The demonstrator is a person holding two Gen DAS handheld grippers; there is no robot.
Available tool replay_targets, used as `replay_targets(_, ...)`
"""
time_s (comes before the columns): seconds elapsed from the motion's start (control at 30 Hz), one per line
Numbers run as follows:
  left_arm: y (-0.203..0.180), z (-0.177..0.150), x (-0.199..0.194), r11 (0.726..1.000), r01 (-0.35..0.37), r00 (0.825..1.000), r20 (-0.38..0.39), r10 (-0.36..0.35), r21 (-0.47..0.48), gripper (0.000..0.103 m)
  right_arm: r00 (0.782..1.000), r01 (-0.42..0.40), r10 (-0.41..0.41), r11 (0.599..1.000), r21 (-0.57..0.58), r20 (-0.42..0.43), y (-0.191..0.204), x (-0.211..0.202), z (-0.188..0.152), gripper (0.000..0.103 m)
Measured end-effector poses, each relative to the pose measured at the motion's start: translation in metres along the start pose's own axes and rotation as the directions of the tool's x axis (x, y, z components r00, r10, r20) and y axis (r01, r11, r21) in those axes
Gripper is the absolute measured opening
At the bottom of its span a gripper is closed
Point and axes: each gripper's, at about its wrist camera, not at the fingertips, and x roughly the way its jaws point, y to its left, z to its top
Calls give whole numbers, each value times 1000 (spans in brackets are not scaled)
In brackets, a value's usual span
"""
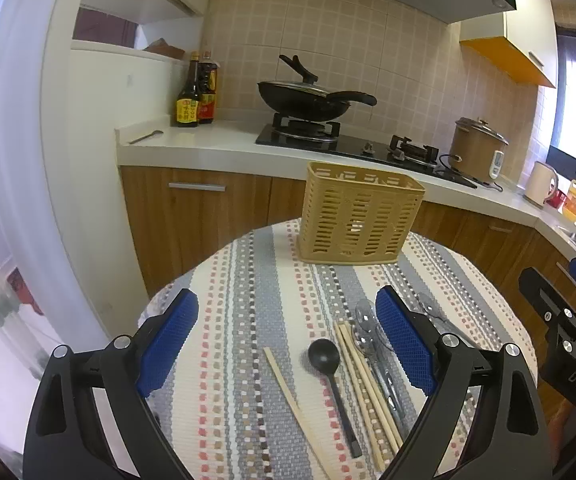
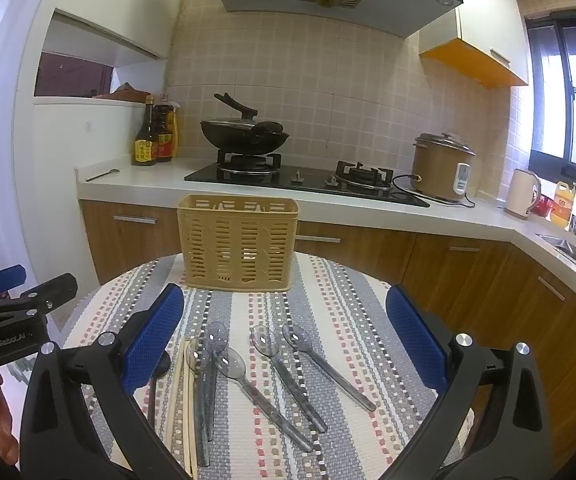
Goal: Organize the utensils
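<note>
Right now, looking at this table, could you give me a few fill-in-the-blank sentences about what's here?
1. The slatted basket on the table is ____ in color.
2. The ladle lying beside the chopsticks is ____.
3. Both the left tool and the right tool are ____, holding nothing.

Missing words: tan; black; open

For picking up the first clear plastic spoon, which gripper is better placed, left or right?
Right, probably. The right gripper hangs open directly over the clear plastic spoons, which lie between its jaws. The left gripper is open too, but frames the black ladle and wooden chopsticks. The tan slotted basket faces both.
</note>
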Motion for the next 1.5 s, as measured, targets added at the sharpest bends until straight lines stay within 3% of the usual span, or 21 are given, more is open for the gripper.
replay_targets(0.2, 17, 2, 7, 1000, -8, 999, -32, 8, -9, 88, 995, 97, -98, 994, 44, 16, -20, 4, 0, 96)
replay_targets(0.27, 34, 6, 14, 998, 40, 996, -79, -45, -56, 86, 998, 66, -65, 997, 42, -22, -29, 12, 4, 96)
replay_targets(0.37, 53, 7, 31, 984, 119, 975, -172, -141, -130, 85, 994, 43, -39, 998, 36, -103, -39, 30, 8, 96)
replay_targets(0.47, 57, -1, 55, 974, 156, 937, -287, -198, -162, 78, 976, -10, 18, 999, 34, -215, -49, 56, 7, 95)
replay_targets(0.5, 56, -7, 68, 968, 175, 909, -347, -230, -182, 74, 965, -37, 47, 998, 45, -258, -52, 66, 5, 93)
replay_targets(0.53, 54, -12, 76, 963, 184, 892, -379, -247, -194, 68, 948, -71, 86, 996, 60, -307, -56, 77, 3, 86)
replay_targets(0.6, 49, -24, 95, 958, 191, 852, -449, -269, -212, 61, 891, -153, 184, 982, 107, -415, -64, 103, -2, 77)
replay_targets(0.63, 47, -28, 102, 960, 182, 840, -474, -264, -212, 57, 870, -179, 215, 976, 124, -444, -66, 112, -5, 70)
replay_targets(0.7, 43, -38, 115, 963, 161, 818, -517, -252, -214, 55, 818, -219, 259, 966, 139, -513, -72, 135, -8, 68)
replay_targets(0.77, 38, -47, 127, 969, 138, 802, -552, -230, -203, 50, 784, -243, 272, 962, 128, -559, -73, 153, -9, 67)
replay_targets(0.83, 33, -50, 135, 977, 113, 795, -574, -197, -180, 40, 744, -279, 306, 950, 141, -594, -71, 169, -12, 63)
replay_targets(0.87, 30, -50, 135, 983, 100, 807, -565, -170, -154, 40, 720, -296, 326, 943, 154, -613, -71, 178, -13, 61)
replay_targets(0.97, 22, -49, 136, 991, 79, 809, -574, -126, -106, 40, 671, -331, 360, 928, 172, -648, -66, 200, -16, 59)
replay_targets(1.13, 11, -48, 140, 998, 48, 813, -580, -59, -35, 40, 590, -360, 333, 924, 130, -735, -59, 234, -26, 54)
replay_targets(1.27, 13, -48, 141, 998, 52, 810, -583, -64, -37, 40, 564, -366, 278, 928, 67, -777, -54, 248, -37, 54)
replay_targets(1.4, 24, -46, 144, 989, 86, 794, -592, -139, -117, 38, 539, -371, 261, 927, 53, -801, -51, 261, -45, 51)
replay_targets(1.47, 27, -45, 147, 986, 96, 785, -599, -161, -139, 36, 533, -375, 245, 927, 34, -810, -46, 266, -50, 45)
replay_targets(1.5, 30, -44, 148, 982, 103, 777, -603, -178, -156, 36, 544, -376, 230, 927, 11, -806, -42, 266, -50, 45)
